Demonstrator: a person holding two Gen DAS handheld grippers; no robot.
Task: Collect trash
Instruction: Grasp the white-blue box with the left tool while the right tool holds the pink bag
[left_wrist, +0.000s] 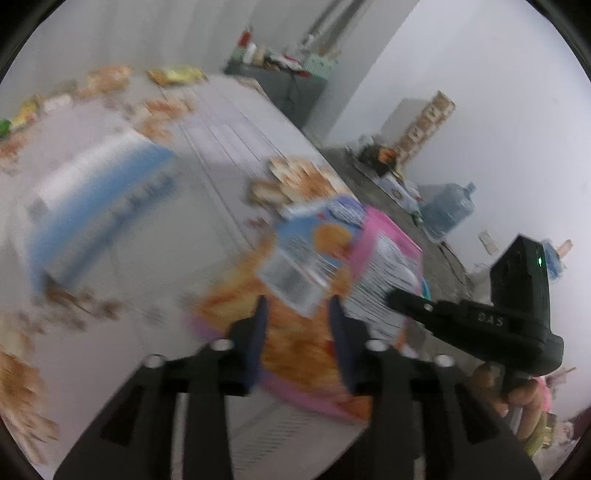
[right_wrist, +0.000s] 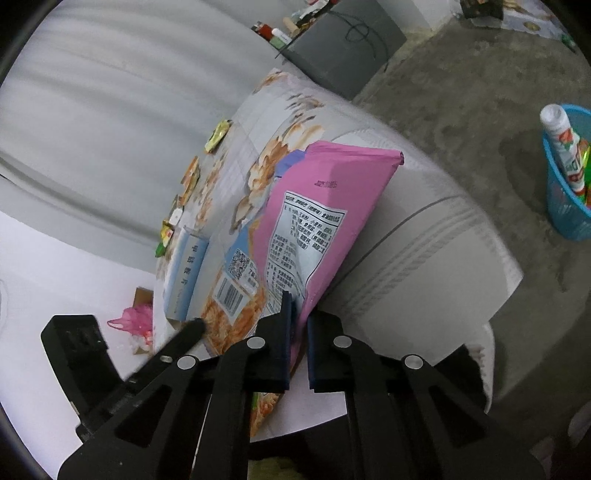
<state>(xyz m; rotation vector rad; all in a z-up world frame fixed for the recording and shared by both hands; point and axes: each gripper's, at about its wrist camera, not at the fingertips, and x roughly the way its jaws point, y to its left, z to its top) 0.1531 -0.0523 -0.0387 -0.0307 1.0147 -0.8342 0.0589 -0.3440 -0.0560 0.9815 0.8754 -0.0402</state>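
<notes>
Right wrist view: the pink snack bag (right_wrist: 325, 221) stands lifted off the flower-patterned counter (right_wrist: 417, 280), its lower edge pinched in the closed jaws of the right gripper (right_wrist: 297, 325). The left gripper (left_wrist: 297, 306) sits beside the bag with its jaws apart and pressing on nothing. This looks like the carry step; next the bag must travel to the blue basket (right_wrist: 565, 210), on the floor well away from the counter.

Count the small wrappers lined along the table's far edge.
5, in a row in the right wrist view: yellow wrapper farthest, orange wrapper, white wrapper, yellow-red wrapper, green wrapper nearest. The blue box may hide more.
</notes>
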